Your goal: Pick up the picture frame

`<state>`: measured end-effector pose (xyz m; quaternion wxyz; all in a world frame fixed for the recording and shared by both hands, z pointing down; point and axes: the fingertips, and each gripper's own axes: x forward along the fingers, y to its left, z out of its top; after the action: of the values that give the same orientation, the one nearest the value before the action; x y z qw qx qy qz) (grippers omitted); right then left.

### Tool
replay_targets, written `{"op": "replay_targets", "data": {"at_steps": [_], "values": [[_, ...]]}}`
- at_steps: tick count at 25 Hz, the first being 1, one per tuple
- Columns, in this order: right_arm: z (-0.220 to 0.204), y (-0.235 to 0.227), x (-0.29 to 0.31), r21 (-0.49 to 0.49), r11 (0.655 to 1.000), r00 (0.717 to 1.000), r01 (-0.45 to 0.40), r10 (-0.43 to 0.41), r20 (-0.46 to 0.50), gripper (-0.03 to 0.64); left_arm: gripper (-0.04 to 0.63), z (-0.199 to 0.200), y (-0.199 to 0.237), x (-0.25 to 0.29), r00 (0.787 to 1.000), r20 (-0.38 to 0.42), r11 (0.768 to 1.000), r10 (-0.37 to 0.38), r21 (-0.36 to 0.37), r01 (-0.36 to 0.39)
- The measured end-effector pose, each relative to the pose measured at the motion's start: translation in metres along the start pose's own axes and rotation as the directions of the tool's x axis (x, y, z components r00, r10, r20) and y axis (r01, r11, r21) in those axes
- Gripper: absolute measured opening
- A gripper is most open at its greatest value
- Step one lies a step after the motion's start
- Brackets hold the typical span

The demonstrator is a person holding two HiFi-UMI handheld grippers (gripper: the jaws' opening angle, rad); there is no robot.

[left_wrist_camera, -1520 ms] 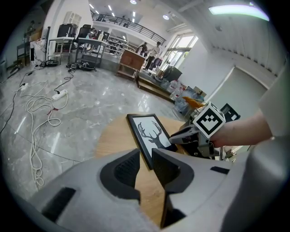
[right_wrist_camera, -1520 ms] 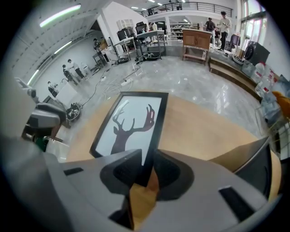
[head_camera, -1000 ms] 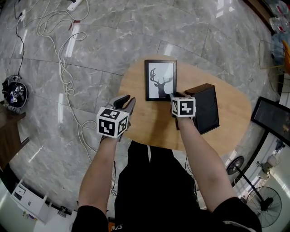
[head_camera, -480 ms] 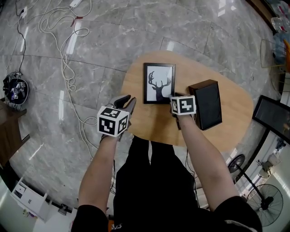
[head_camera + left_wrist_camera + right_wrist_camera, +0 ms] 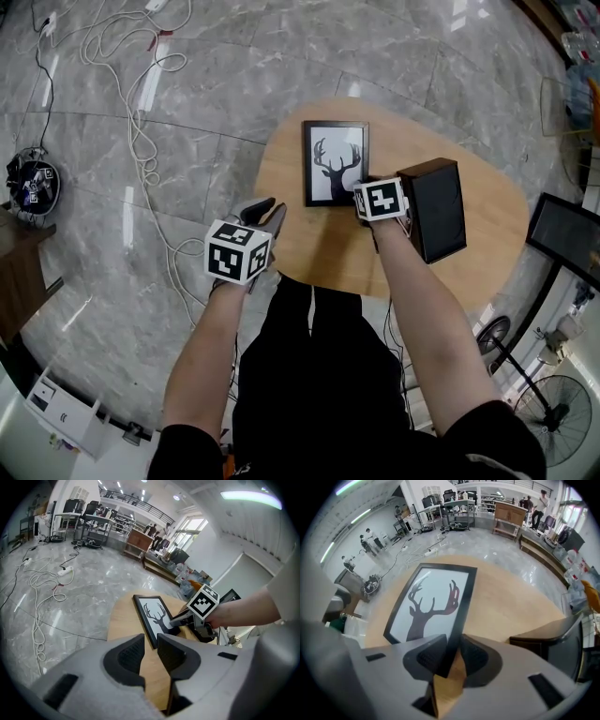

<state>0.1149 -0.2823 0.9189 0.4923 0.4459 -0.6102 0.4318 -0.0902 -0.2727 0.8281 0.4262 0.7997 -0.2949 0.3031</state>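
- Two claws are in the head view, one in each of the person's hands, each with a marker cube on top.
- The picture frame point(image 5: 335, 161) lies face up on the round wooden table point(image 5: 309, 248), towards its far side. It has a black border and a dark deer's head on white.
- The right claw point(image 5: 361, 191) points straight down at the frame's near right corner.
- In the right gripper view, that corner point(image 5: 431, 604) runs down between the right claw's point(image 5: 452, 656) two dark pads, which sit against it on both sides. The jaws have just been closing, and the grip is on the frame.
- I cannot tell from any view whether the gripped corner is off the wood.
- A black box point(image 5: 433, 208) lies on the table just beside the right claw, on its right. Its long side runs roughly parallel with the frame, and one edge of it shows in the right gripper view point(image 5: 562, 639).
- The left claw point(image 5: 267, 214) hangs over the near left edge of the table, angled downward and well apart from the frame.
- In the left gripper view, the left claw's point(image 5: 150, 651) jaws stand a narrow gap apart. Only bare table shows through the gap, and nothing is held.
- That same view shows the frame point(image 5: 152, 616) farther out on the table, with the right claw point(image 5: 177, 619) at its corner under its marker cube point(image 5: 204, 601).
- White cables point(image 5: 141, 141) loop across the grey marble floor point(image 5: 234, 75) to the left of the table.
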Motion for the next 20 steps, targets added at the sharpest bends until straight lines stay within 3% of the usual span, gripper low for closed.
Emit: {"op": "replay_targets", "data": {"at_steps": [8, 20], "values": [[-0.005, -0.002, -0.004, 0.086, 0.996, 0.998, -0.017, 0.012, 0.057, 0.072, 0.092, 0.003, -0.007, -0.016, 1.0, 0.01, 1.0, 0.002, 0.009, -0.002], [-0.01, 0.003, -0.046, 0.104, 0.992, 0.992, -0.073, 0.061, 0.113, 0.071, 0.092, 0.007, -0.028, -0.039, 1.0, 0.02, 1.0, 0.0, -0.008, 0.0]]}}
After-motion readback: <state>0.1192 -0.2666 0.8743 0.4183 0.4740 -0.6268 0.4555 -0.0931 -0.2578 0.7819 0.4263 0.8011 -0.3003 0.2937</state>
